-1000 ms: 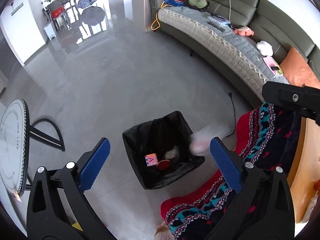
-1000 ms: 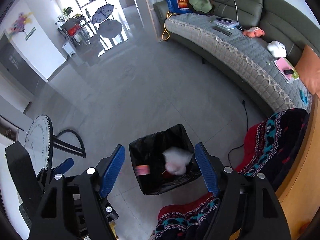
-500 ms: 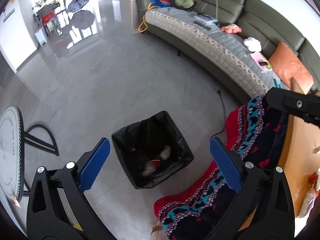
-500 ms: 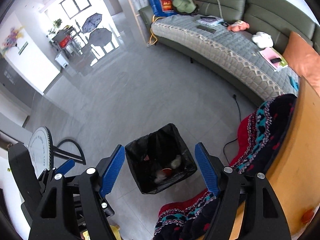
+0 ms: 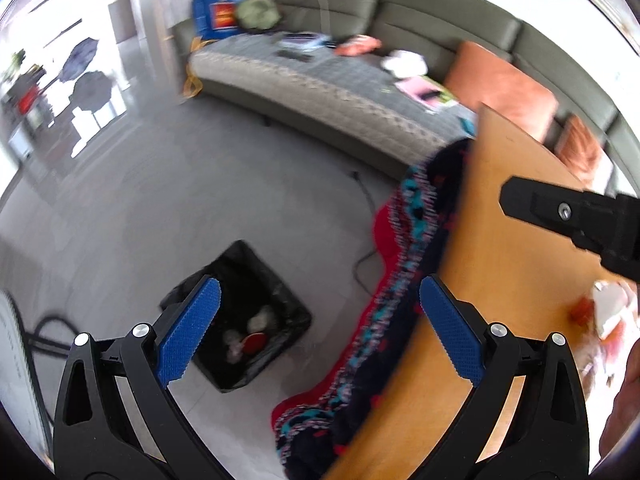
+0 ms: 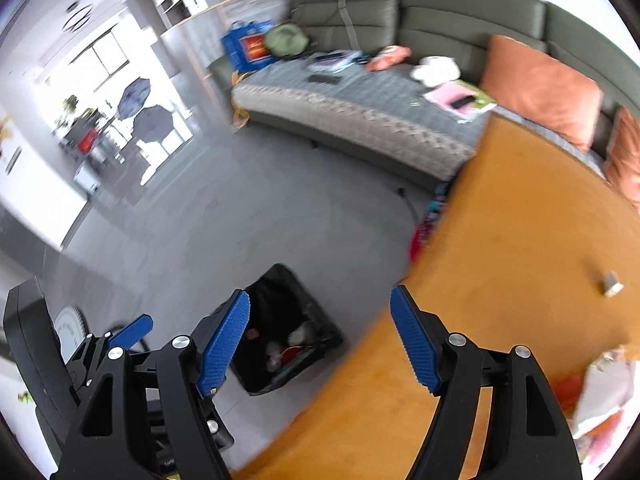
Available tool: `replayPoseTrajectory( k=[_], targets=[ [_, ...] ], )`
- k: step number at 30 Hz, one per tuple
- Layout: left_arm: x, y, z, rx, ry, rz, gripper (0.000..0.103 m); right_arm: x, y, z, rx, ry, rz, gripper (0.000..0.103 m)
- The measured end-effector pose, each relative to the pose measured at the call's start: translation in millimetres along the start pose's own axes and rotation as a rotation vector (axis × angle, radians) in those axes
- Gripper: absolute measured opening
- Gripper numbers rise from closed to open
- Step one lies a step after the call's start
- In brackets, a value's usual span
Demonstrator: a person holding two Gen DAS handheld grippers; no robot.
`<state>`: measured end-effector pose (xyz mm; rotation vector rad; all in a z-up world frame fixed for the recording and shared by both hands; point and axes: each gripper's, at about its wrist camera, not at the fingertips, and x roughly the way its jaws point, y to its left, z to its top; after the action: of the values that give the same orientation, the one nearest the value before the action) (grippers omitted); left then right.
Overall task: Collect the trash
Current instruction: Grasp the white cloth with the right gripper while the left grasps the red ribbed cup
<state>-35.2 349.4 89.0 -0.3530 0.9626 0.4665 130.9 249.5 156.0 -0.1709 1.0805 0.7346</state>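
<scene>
Left wrist view: my left gripper [image 5: 316, 336] is hanging with fingers spread wide, empty; the black-lined bin [image 5: 240, 316], holding trash, is sitting at seven o'clock. Right wrist view: my right gripper [image 6: 320, 340] is gaping empty; wrappers [image 6: 604, 396] are lying on the bench [image 6: 520, 240] at four o'clock.

Nothing can be read: the blue bag [image 6: 249, 49] at the upper middle of the frame carries a red-and-yellow panel, but its print is blurred.
</scene>
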Motion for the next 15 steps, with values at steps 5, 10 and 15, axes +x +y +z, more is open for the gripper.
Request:
replayPoseTrajectory(
  k=[5,10,15],
  targets=[
    [0,-73,-2,0.116,0.007,-0.074,0.097,-29,-69,-10,0.087,-0.033,-0.072,0.074],
    [1,-130,-8,0.195,0.025,-0.138,0.097,-49,-134,-24,0.186,-0.042,-0.144,0.074],
    [4,-174,-15,0.254,0.045,-0.197,0.097,-62,-187,-49,0.268,-0.045,-0.218,0.074]
  ],
)
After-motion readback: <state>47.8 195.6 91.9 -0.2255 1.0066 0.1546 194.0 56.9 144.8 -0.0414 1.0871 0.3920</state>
